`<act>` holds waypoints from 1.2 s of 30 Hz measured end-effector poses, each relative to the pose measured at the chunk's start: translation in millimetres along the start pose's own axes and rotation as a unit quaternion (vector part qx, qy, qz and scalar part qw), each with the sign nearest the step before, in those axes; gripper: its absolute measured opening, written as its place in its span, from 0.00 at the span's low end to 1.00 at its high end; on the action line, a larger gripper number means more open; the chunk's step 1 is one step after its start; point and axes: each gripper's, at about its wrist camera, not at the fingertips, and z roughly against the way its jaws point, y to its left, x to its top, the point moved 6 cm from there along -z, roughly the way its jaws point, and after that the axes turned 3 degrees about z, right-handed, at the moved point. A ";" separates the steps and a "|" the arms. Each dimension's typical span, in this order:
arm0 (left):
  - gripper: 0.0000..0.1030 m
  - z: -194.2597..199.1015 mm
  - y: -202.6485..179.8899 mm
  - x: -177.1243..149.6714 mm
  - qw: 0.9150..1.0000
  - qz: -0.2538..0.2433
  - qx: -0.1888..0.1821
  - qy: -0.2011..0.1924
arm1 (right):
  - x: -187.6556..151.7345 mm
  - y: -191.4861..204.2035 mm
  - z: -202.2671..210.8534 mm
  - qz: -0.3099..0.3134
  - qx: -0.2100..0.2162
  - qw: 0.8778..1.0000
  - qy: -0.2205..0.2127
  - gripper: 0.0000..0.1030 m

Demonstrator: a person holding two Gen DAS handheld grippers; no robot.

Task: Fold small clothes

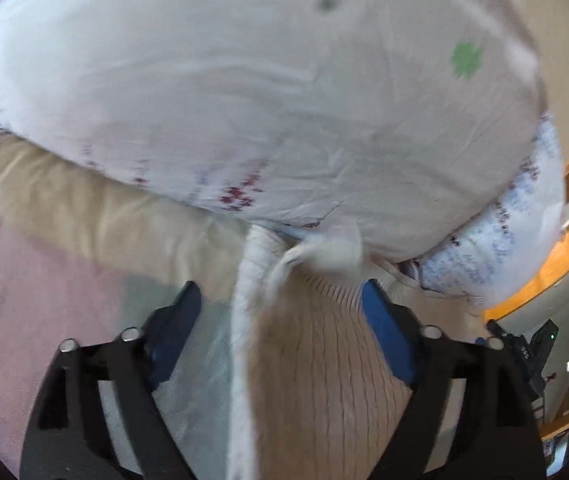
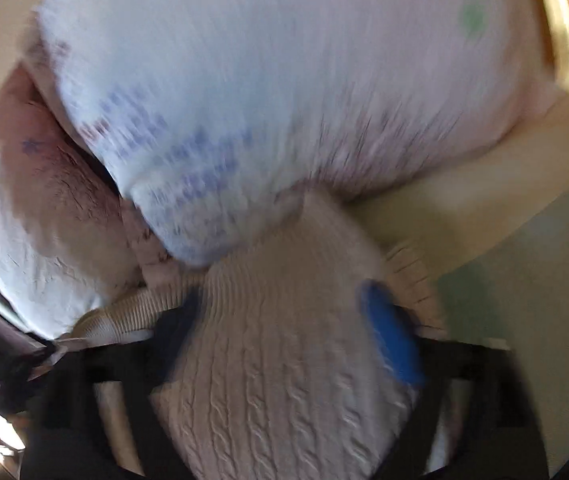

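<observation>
Here, in the left wrist view, the left claw (image 1: 280,300) is standing wide, its blue-padded fingers (image 1: 388,344) flanking a cream ribbed knit garment (image 1: 316,360) that is draping between them without being pinched. Beyond it, a white floral-print pillow (image 1: 244,92) is lying on the bed (image 1: 36,300), beside a wooden frame (image 1: 556,260). In the blurred right wrist view, the right claw (image 2: 276,312) is holding the cable-knit sweater (image 2: 276,380) bunched between its fingers, against the pillow (image 2: 284,80).
</observation>
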 end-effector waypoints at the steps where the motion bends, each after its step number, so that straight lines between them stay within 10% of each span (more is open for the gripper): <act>1: 0.80 4.1 4.0 -4.7 1.000 0.003 -0.003 0.010 | 0.2 1.9 8.8 0.010 0.003 1.000 -0.009 0.99; 9: 0.59 -26.8 3.0 -49.7 0.996 0.017 -0.025 0.082 | -15.7 -10.3 21.4 -0.022 0.042 0.998 0.039 0.99; 10: 0.39 -33.0 0.3 -51.9 0.995 0.026 -0.034 0.092 | -18.1 -12.3 22.6 -0.030 0.046 0.998 0.042 0.99; 14: 0.23 -33.8 -5.9 -53.6 0.989 0.093 -0.069 0.087 | -24.8 -19.3 28.8 -0.052 0.060 0.996 0.049 0.99; 19: 0.20 -10.8 -124.1 -45.3 0.986 0.013 -0.157 0.056 | -12.6 -52.1 71.6 -0.049 0.033 0.998 0.001 0.99; 22: 0.20 -33.5 -206.6 -59.7 0.971 -0.007 -0.228 0.078 | -3.1 -66.2 87.6 -0.052 0.014 0.998 -0.023 0.99; 25: 0.30 -89.7 -285.3 -97.3 0.932 0.007 -0.326 0.157 | 2.7 -73.9 82.5 -0.065 0.017 0.998 -0.019 0.99; 26: 0.30 -110.6 -304.3 -113.8 0.907 0.038 -0.368 0.202 | 3.9 -77.1 79.1 -0.066 0.012 0.998 -0.012 0.99; 28: 0.30 -125.9 -316.0 -130.1 0.889 0.070 -0.385 0.237 | 6.0 -84.5 71.5 -0.063 0.002 0.998 0.005 0.99; 31: 0.55 -104.9 -298.9 -123.0 0.923 0.009 -0.340 0.182 | 9.6 -86.0 73.7 -0.057 0.024 0.998 0.015 0.99; 32: 0.69 -93.7 -281.3 -113.4 0.946 -0.017 -0.293 0.140 | 10.9 -84.3 73.7 -0.052 0.035 0.998 0.018 0.98; 36: 0.74 -78.8 -226.6 -102.7 0.981 -0.071 -0.159 0.091 | 9.4 -66.4 42.8 -0.028 0.055 0.995 0.081 0.83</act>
